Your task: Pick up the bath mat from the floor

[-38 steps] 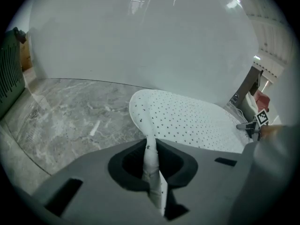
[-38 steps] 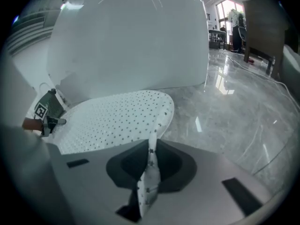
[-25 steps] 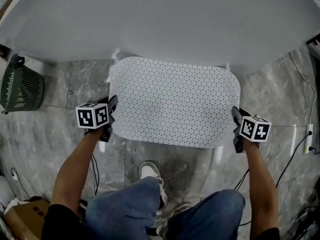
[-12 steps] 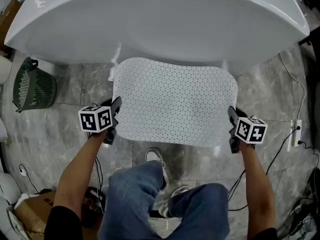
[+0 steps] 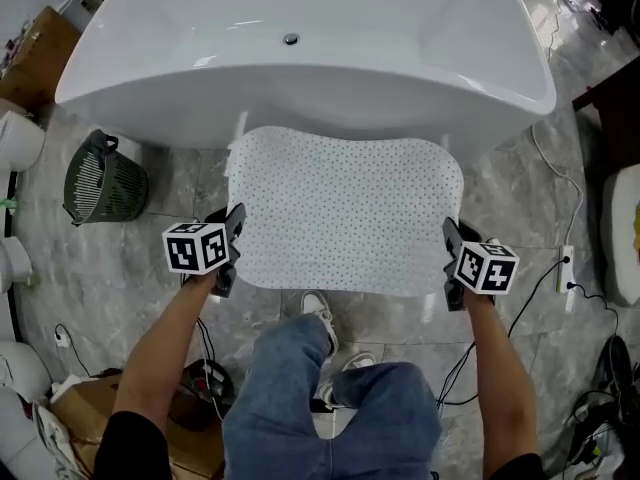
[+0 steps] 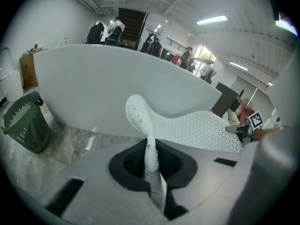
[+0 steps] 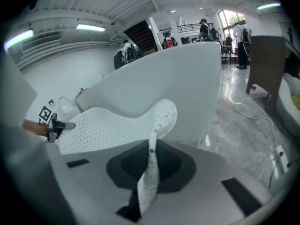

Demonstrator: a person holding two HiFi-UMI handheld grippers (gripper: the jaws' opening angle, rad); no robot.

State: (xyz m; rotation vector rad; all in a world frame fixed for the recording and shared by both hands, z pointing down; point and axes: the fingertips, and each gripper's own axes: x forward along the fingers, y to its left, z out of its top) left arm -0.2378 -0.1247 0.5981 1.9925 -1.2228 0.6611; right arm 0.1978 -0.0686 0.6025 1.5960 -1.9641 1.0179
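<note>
Bathtub [image 5: 300, 78] beyond held mat [image 5: 345, 213]; basket [image 5: 105, 178] left.

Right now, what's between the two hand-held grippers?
The white dotted bath mat spans between the left hand-held gripper and right hand-held gripper, each clamped on an edge, in the head view.

Blue jeans [image 5: 300, 398] and white sneakers [image 5: 318, 310] are worn, and black short sleeves [image 5: 128, 446] are seen at the upper arms, with the forearms left bare. The left gripper [image 5: 233, 226] and the right gripper [image 5: 449, 236] are built with dark, narrow jaws, and each is topped by a white cube [image 5: 196, 249] printed with black square markers. In the gripper views each body is shown as matt grey, with a black recess [image 6: 126, 165] set round the jaws and dark rectangular slots [image 6: 65, 196] cut to either side.
</note>
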